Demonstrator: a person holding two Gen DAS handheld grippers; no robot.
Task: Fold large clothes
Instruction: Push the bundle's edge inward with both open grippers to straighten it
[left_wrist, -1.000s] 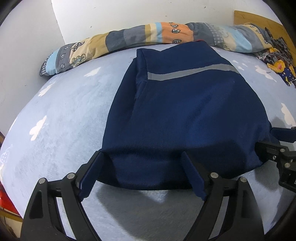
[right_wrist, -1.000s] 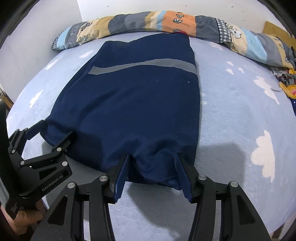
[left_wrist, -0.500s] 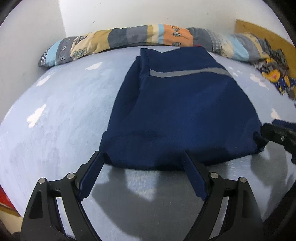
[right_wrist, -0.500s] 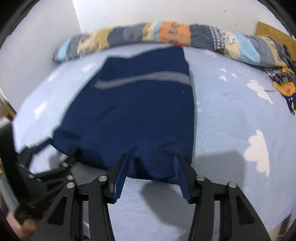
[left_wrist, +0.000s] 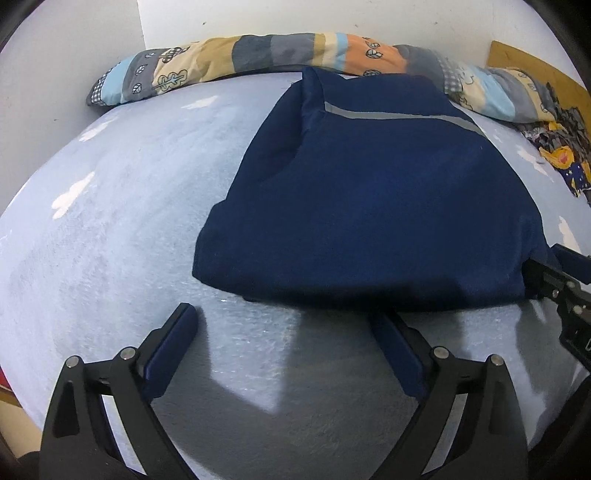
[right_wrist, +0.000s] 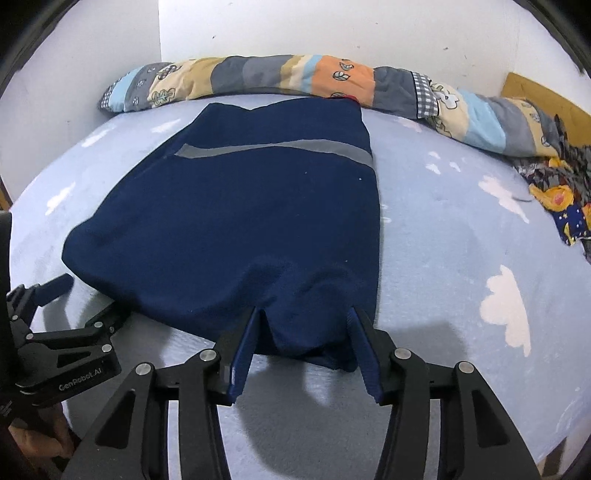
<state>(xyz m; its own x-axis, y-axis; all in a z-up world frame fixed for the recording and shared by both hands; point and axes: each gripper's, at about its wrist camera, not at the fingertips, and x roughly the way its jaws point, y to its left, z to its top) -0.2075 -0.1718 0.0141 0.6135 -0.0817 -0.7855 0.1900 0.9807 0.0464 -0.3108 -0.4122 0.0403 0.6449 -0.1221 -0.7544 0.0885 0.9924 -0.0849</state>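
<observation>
The folded navy garment (left_wrist: 373, 206) lies flat on my light blue bed sheet (left_wrist: 122, 221), its grey stripe (right_wrist: 280, 149) toward the patchwork quilt (right_wrist: 258, 74) along the wall. My right gripper (right_wrist: 304, 325) straddles the near hem corner, fingers spread around a bunched ridge of cloth. My left gripper (left_wrist: 282, 321) hangs wide open just short of the hem, touching nothing.

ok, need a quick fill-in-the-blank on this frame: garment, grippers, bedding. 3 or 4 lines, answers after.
1. The navy garment carries a single ____ stripe across it.
2. The left gripper has its jaws ____, clear of the cloth.
3. The garment's near hem sits between the jaws of the ____ gripper.
4. The light blue bedsheet is printed with white ____.

Answers: grey; open; right; clouds
</observation>
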